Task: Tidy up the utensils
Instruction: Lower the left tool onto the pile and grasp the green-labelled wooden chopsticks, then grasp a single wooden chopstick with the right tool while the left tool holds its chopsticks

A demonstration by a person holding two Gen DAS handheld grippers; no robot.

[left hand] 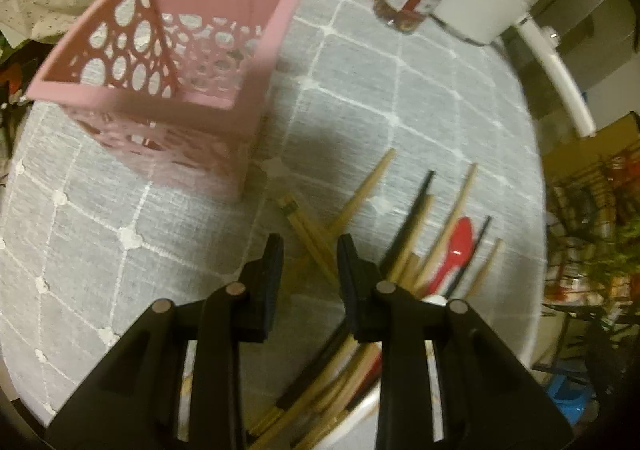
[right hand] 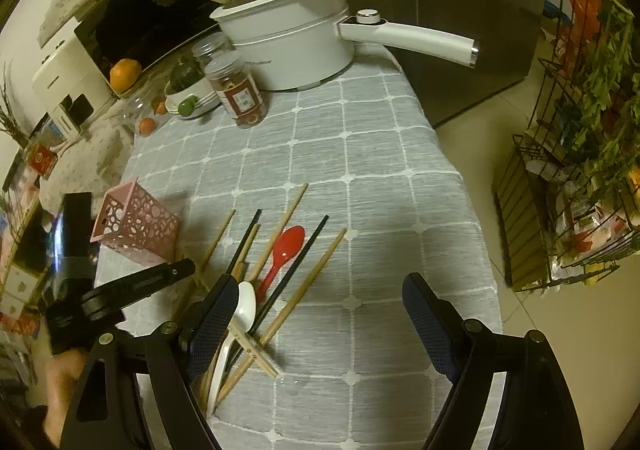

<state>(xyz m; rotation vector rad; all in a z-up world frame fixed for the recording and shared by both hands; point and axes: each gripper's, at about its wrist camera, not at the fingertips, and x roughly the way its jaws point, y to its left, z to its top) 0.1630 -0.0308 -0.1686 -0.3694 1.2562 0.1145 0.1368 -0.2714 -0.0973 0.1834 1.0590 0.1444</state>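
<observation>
A pink perforated holder stands empty on the grey checked tablecloth; it also shows in the right wrist view. A pile of wooden chopsticks, black chopsticks, a red spoon and a white spoon lies on the cloth. My left gripper is open and empty, hovering just above the pile's left side, near the holder. My right gripper is wide open and empty, above the cloth right of the pile.
A white electric pot with a long handle, spice jars and a plate of fruit stand at the table's far end. The table edge drops to the floor on the right, where a wire rack stands.
</observation>
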